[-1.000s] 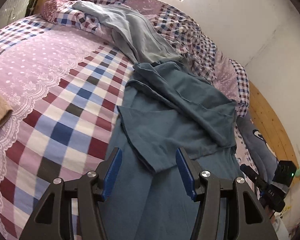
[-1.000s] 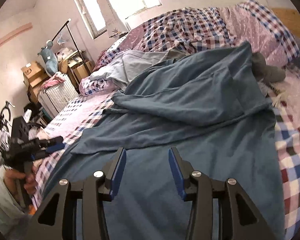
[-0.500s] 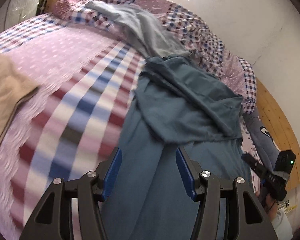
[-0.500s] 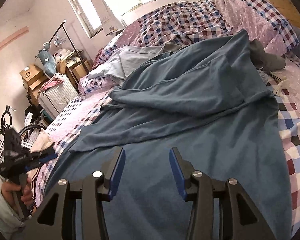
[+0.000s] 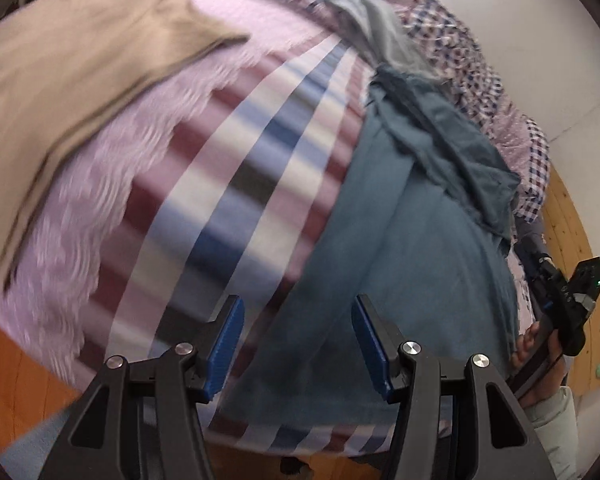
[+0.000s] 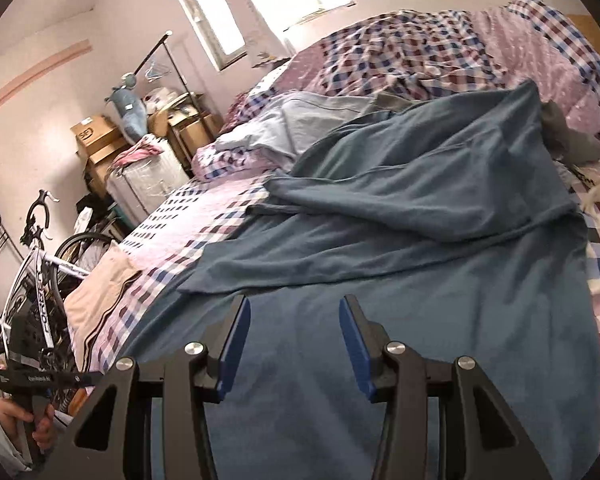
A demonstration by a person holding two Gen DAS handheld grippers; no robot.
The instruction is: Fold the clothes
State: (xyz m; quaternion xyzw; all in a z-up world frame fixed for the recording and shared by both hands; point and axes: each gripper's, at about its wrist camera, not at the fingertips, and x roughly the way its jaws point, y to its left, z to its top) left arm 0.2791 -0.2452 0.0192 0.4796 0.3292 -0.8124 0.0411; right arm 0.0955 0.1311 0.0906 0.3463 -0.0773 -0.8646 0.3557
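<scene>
Claws (image 5: 296, 344) (image 6: 292, 344) both wide, empty, over teal garment (image 6: 380, 280); bicycle (image 6: 40, 280) only in right view.

The left tongs (image 5: 296, 344) stand wide apart over the bed's near edge with nothing between the blue pads. Ahead, the blue garment (image 5: 400, 280) lies flat toward 12 o'clock, then rises in a bunched fold (image 5: 452, 148) at 1 o'clock. A folded tan cloth (image 5: 68, 68) fills the 10 o'clock side. The checked bedspread (image 5: 236, 184) between them is bare and passable.

The right tongs (image 6: 293, 344) are also spread, over flat blue fabric. The heaped quilt (image 6: 420, 52) blocks 12 o'clock; a bicycle (image 6: 40, 280) and boxes (image 6: 96, 136) crowd the floor at 9 to 10 o'clock.
</scene>
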